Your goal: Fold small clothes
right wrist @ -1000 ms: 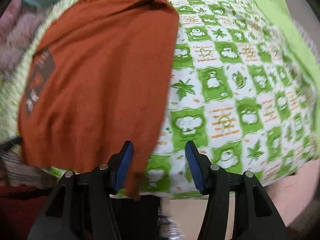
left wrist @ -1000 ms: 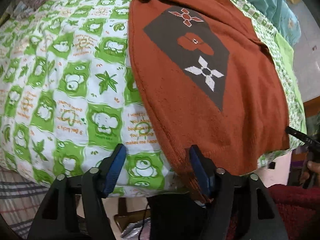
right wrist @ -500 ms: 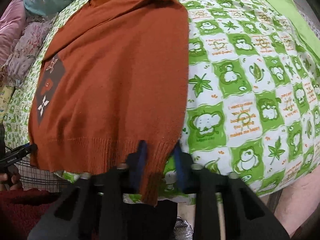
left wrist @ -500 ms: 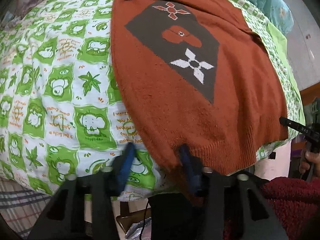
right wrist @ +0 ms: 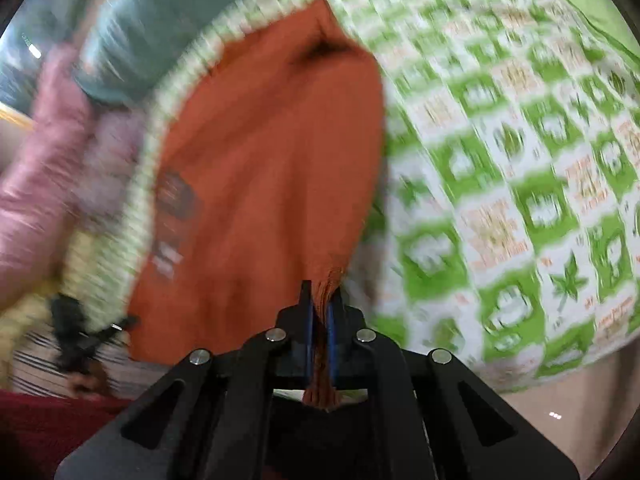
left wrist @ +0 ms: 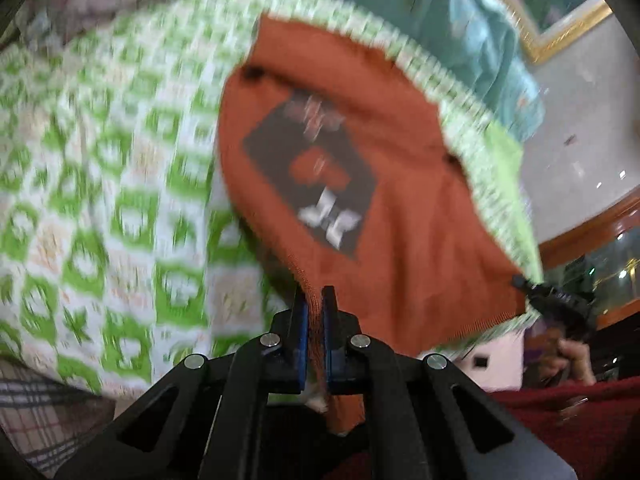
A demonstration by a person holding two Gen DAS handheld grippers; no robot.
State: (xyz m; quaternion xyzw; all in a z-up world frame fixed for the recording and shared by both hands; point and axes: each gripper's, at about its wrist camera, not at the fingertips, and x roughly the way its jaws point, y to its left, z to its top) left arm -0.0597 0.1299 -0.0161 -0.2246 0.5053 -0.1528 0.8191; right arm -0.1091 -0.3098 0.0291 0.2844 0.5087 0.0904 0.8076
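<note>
On the bed, over a green-and-white printed sheet (left wrist: 120, 184), we see a rust-orange knitted sweater (left wrist: 408, 216) spread out, its neck end far from us and its ribbed hem nearest the cameras. A dark panel (left wrist: 316, 172) with flower shapes marks one side of its front; in the right wrist view the same panel shows only as a blurred patch near the sweater's left edge.

We have the left gripper (left wrist: 314, 300) closed tight on one corner of the hem: the blue pads are pressed together with only a thin strip of orange knit between them, and the loose end of the corner hangs down behind the fingers. We have the right gripper (right wrist: 320, 300) closed the same way on the opposite hem corner, the bunched ribbing squeezed between its pads and a short tail of it dangling below. The fabric rises from the sheet toward each grip, so the near edge is off the bed while the rest lies on it.

Beyond the sweater lie teal bedding (left wrist: 460, 28) and, in the right wrist view, a pink quilted cover (right wrist: 44, 152). Both views are heavily blurred, so finer detail of the print cannot be read.
</note>
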